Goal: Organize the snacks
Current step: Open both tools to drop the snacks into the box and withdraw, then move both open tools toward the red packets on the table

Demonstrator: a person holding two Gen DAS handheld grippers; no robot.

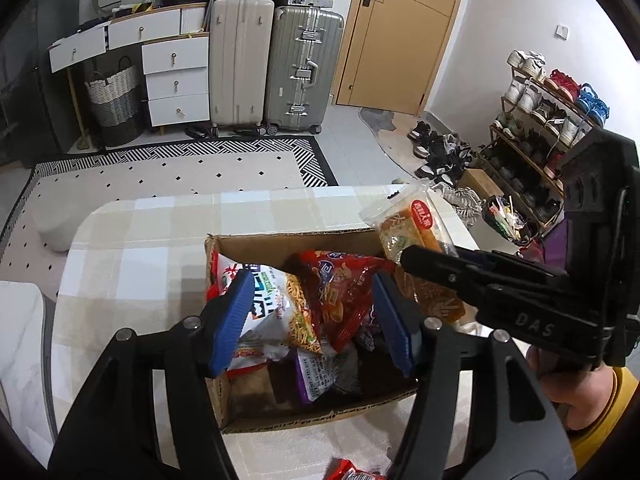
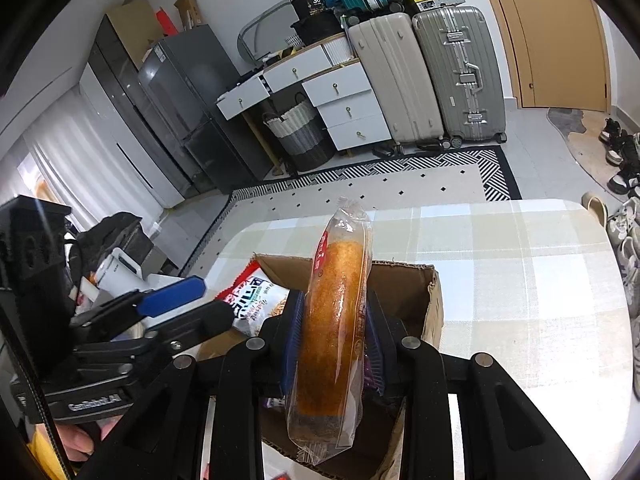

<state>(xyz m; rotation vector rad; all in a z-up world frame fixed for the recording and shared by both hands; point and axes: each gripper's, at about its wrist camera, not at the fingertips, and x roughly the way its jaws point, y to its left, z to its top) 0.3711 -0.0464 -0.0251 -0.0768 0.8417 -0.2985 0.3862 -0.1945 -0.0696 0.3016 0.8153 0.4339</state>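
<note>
We see the tabletop in its beige-and-white checked cloth, with the open brown cardboard box on it below both claws. Inside, under our left claw, lie a white noodle-snack bag and a red crinkled snack bag. The left claw stands partly open, nothing between its blue pads. Our right claw is clamped on a clear-wrapped golden bread loaf, upright above the box.
</note>
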